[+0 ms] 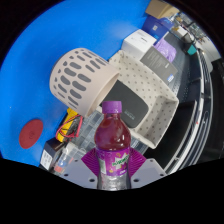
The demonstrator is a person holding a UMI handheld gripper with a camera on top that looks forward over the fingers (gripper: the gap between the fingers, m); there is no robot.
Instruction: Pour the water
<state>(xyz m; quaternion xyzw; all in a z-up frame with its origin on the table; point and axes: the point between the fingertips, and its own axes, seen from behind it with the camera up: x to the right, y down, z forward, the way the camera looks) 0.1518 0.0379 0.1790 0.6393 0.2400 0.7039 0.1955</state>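
Observation:
A clear plastic bottle [112,140] with a purple cap, dark red drink and a purple label stands upright between my fingers. Both purple pads press on its label, one at each side, so my gripper [113,163] is shut on the bottle. The bottle hides what lies straight ahead of the fingers. Just beyond it lies a white perforated cup or holder [80,75] on its side, on the blue surface [40,60]. I see no separate vessel for pouring into that I can name for sure.
A beige cloth-covered box [145,90] sits beyond the bottle to the right. A red round cap [33,130] and a tangle of small parts with yellow wires [65,130] lie left of the fingers. Boxes [150,42] stand farther back.

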